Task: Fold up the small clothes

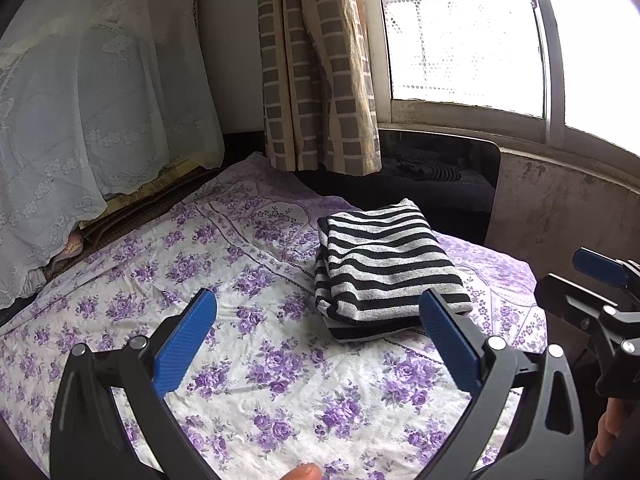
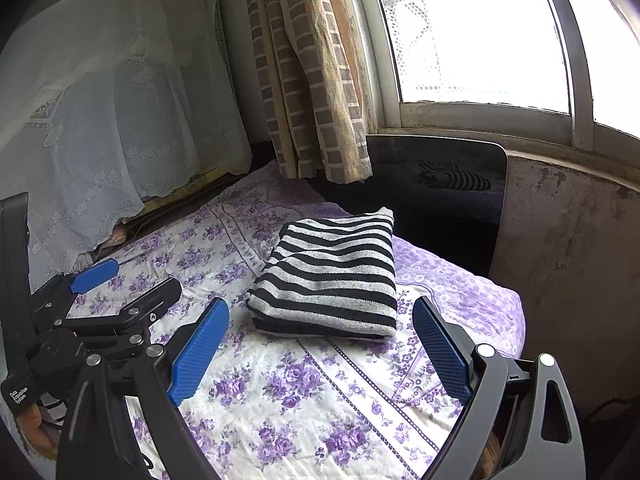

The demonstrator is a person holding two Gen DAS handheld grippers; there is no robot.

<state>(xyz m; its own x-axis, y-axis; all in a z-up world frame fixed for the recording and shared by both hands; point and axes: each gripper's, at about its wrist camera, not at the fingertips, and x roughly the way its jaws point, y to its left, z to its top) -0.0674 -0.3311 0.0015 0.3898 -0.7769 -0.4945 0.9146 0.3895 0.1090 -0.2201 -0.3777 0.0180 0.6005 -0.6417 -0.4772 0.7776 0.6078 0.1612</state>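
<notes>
A black-and-grey striped garment (image 1: 386,268) lies folded into a thick rectangle on the purple-flowered bed sheet (image 1: 248,380); it also shows in the right wrist view (image 2: 332,276). My left gripper (image 1: 318,304) is open and empty, just short of the garment's near edge. My right gripper (image 2: 320,312) is open and empty, its blue pads (image 2: 200,350) either side of the garment's near edge without touching it. The right gripper shows at the right edge of the left wrist view (image 1: 600,280), and the left gripper at the left of the right wrist view (image 2: 100,280).
A glossy black headboard (image 1: 440,176) stands behind the bed below the window sill. A checked curtain (image 1: 316,64) hangs at the back middle. A white lace cover (image 1: 92,120) drapes something at the back left. A stained wall (image 2: 572,264) borders the bed on the right.
</notes>
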